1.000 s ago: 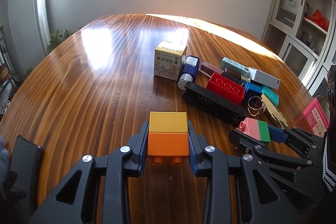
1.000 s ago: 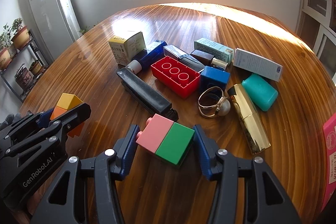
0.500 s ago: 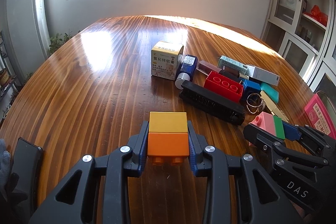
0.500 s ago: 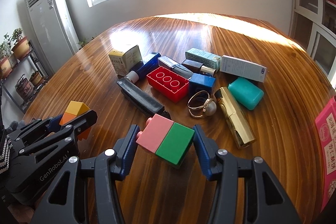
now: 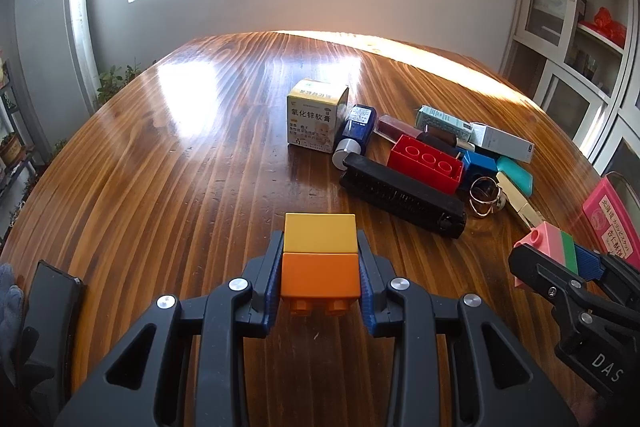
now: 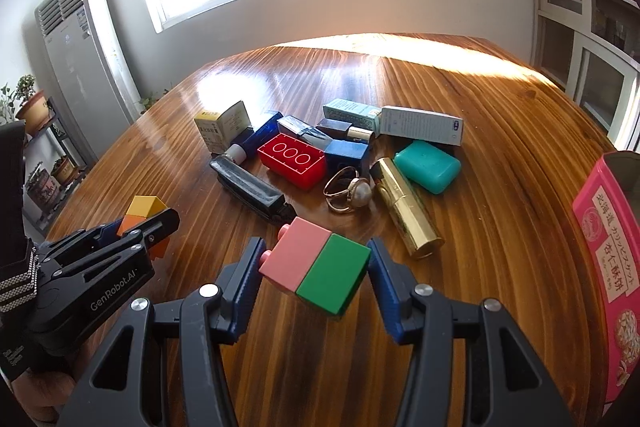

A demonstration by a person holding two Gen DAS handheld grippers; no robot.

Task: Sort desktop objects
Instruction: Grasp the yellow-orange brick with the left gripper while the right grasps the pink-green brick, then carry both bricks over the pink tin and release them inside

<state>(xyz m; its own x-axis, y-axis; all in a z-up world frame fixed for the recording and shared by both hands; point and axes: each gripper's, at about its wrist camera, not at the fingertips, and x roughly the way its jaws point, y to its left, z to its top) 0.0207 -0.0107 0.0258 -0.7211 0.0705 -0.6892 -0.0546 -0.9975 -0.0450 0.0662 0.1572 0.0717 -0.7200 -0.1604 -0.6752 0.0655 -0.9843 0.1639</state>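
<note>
My left gripper (image 5: 319, 269) is shut on a yellow-and-orange block pair (image 5: 319, 259), held above the wooden table (image 5: 180, 167). My right gripper (image 6: 316, 267) is shut on a pink-and-green block pair (image 6: 316, 271), tilted, with a pink stud at its left end. From the left wrist view the right gripper (image 5: 560, 263) shows at the right edge with the pink-and-green blocks (image 5: 550, 243) in it. From the right wrist view the left gripper (image 6: 136, 223) sits at the left with the yellow-and-orange blocks (image 6: 142, 213).
A cluster lies mid-table: a yellow-white medicine box (image 5: 316, 121), blue bottle (image 5: 356, 133), red brick (image 6: 292, 161), blue brick (image 6: 346, 155), black brush-like bar (image 6: 252, 189), pearl ring (image 6: 350, 189), gold tube (image 6: 404, 211), teal case (image 6: 426, 167), white cartons (image 6: 420, 125). A pink box (image 6: 608, 227) stands at right.
The right gripper with its pink-and-green blocks has drawn back and to the right, a little higher above the table. The left gripper has stayed put.
</note>
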